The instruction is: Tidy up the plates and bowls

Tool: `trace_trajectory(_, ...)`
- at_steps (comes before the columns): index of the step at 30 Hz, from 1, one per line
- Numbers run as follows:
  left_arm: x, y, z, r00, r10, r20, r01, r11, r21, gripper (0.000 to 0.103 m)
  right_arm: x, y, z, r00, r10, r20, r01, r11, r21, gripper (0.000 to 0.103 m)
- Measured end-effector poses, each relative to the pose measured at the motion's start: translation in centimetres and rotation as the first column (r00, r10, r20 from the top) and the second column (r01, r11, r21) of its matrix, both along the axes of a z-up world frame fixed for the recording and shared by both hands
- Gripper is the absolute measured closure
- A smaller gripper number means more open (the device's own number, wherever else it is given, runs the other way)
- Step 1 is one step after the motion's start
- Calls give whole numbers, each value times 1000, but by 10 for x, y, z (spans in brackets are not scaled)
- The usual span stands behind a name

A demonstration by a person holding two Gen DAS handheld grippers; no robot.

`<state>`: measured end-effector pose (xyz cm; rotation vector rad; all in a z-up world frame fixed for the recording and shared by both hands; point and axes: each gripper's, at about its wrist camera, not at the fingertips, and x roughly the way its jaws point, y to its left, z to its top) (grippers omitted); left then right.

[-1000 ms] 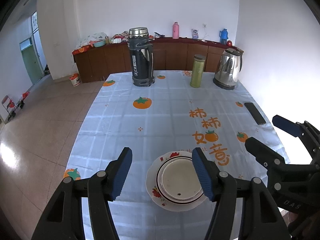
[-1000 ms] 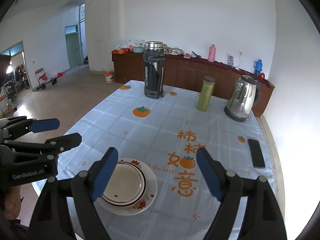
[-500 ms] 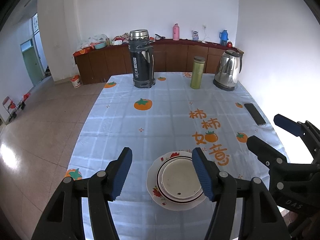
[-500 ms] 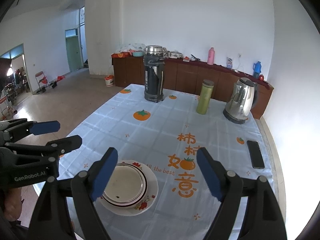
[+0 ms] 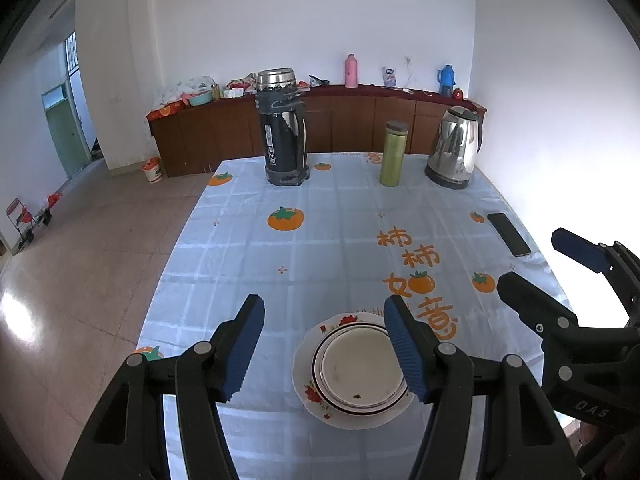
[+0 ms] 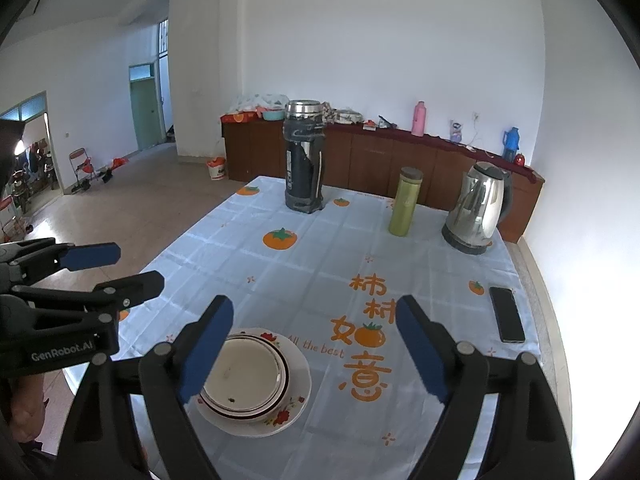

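Observation:
A white plate with a red-flower rim (image 5: 308,394) (image 6: 297,405) lies near the table's front edge. A smaller dark-rimmed dish (image 5: 358,372) (image 6: 248,376) is stacked in it, with a dark speck inside. My left gripper (image 5: 323,304) (image 6: 138,264) hovers open above and just short of the stack, nothing between its blue pads. My right gripper (image 6: 313,302) (image 5: 532,258) is open too, held to the right of the stack with its left finger over the dish's near-left edge in its own view. Neither gripper touches the dishes.
A tall dark thermos jug (image 5: 282,128), a green bottle (image 5: 394,154) and a steel kettle (image 5: 456,148) stand along the table's far end. A black phone (image 5: 509,234) lies near the right edge. The table's left edge drops to tiled floor; brown cabinets line the back wall.

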<state>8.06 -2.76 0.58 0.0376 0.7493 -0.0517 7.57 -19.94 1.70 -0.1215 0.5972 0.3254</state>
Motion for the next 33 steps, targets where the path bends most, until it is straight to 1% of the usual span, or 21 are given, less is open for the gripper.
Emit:
trace_trajectory(9, 5, -3, 1, 1000, -3, 8, 3, 1000, 14, 38, 1, -1, 0, 1000, 0, 3, 0, 1000, 1, 18)
trace_trajectory(17, 9, -4, 3, 1000, -8, 16, 7, 1000, 11, 38, 4, -3, 1, 1000, 1, 10, -1, 1000, 0, 18)
trace_trajectory(24, 12, -2, 8, 999, 3, 32, -3, 1000, -9, 38, 9, -3, 3, 1000, 5, 20, -5, 1000, -4, 18)
trace_trajectory(29, 18, -1, 4, 1000, -9, 22, 10, 999, -39, 38, 12, -3, 3, 1000, 4, 22, -4, 1000, -5, 18)
trace_trajectory(33, 17, -6, 5, 998, -24, 49, 26, 999, -32, 38, 13, -4, 3, 1000, 2, 19, -2, 1000, -4, 18)
